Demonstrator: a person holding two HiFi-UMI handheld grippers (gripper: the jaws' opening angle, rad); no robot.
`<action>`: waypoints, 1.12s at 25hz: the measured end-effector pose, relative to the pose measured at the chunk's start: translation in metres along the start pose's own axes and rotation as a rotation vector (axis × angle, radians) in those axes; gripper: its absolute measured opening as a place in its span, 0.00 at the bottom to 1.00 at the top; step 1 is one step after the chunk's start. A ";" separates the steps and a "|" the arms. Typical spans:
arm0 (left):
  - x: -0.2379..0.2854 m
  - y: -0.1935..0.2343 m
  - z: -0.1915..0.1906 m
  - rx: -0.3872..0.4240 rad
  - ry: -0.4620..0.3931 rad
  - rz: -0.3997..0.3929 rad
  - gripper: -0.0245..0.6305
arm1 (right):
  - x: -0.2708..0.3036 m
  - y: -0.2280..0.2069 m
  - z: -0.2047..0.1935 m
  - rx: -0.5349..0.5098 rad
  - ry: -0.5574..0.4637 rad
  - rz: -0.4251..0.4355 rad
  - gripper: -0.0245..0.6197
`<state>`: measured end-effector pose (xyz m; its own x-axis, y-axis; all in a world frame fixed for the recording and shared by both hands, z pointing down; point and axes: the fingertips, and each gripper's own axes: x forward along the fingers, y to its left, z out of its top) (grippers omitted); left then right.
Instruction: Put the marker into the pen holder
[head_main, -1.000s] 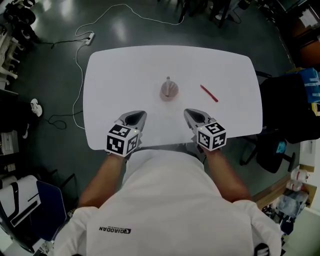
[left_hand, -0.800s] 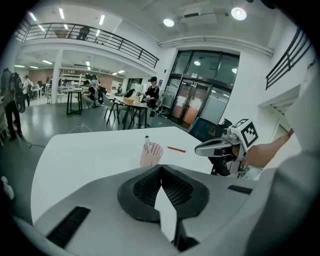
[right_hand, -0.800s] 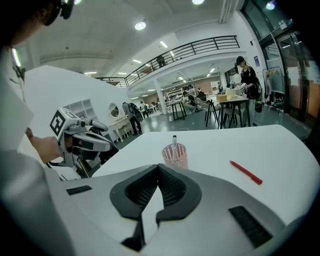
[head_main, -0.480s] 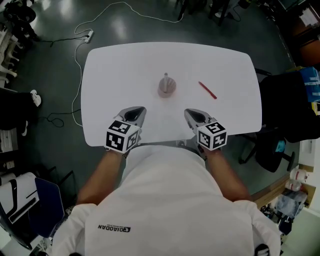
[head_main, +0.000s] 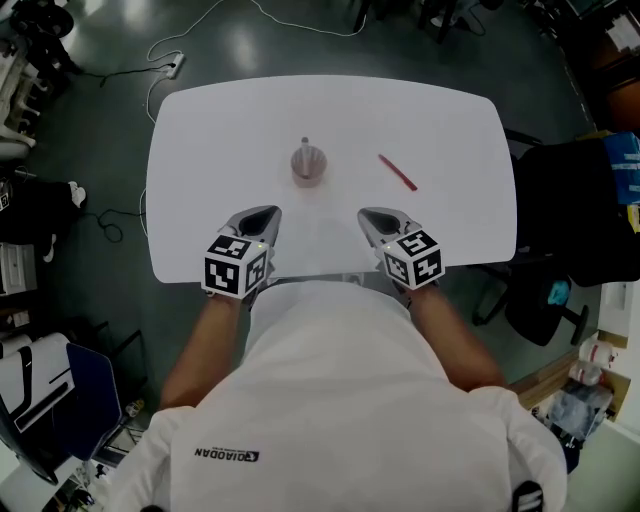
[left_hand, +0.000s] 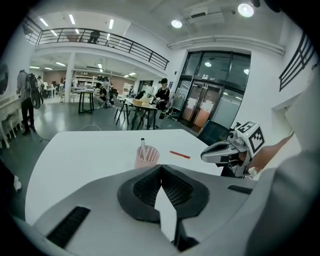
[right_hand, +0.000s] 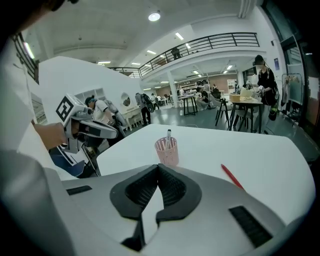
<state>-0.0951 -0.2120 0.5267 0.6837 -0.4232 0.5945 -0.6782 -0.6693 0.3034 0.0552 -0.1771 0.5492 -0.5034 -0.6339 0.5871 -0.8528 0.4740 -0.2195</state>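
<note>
- Worktop (head_main: 220, 130): white, carries three items.
- Holder (head_main: 309, 167): pink mesh cup, upright, mid-worktop.
- Marker (head_main: 305, 148): white with a dark cap, stands inside the holder.
- Red pen (head_main: 397, 172): lies flat, well right of the holder, untouched.
- Left tool (head_main: 260, 217), right tool (head_main: 377, 219): both at the near edge, jaws together, nothing between them.
- Status: if the standing marker is the one meant, the task looks done. If the red pen is meant, pick-up and insertion remain.

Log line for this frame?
left claw: shut, empty | right claw: shut, empty | red pen: on white table, right of pink mesh holder
</note>
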 end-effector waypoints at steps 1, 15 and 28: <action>0.003 -0.005 0.000 0.002 0.005 0.000 0.08 | -0.002 -0.002 -0.003 -0.019 0.012 0.001 0.07; 0.053 -0.052 -0.014 -0.011 0.077 0.023 0.08 | -0.035 -0.101 -0.050 -0.078 0.120 -0.095 0.07; 0.057 -0.069 -0.045 -0.092 0.086 0.124 0.08 | -0.003 -0.155 -0.065 -0.316 0.242 -0.085 0.07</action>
<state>-0.0208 -0.1624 0.5730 0.5708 -0.4426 0.6916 -0.7802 -0.5548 0.2888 0.1980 -0.2088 0.6317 -0.3538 -0.5344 0.7677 -0.7858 0.6149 0.0659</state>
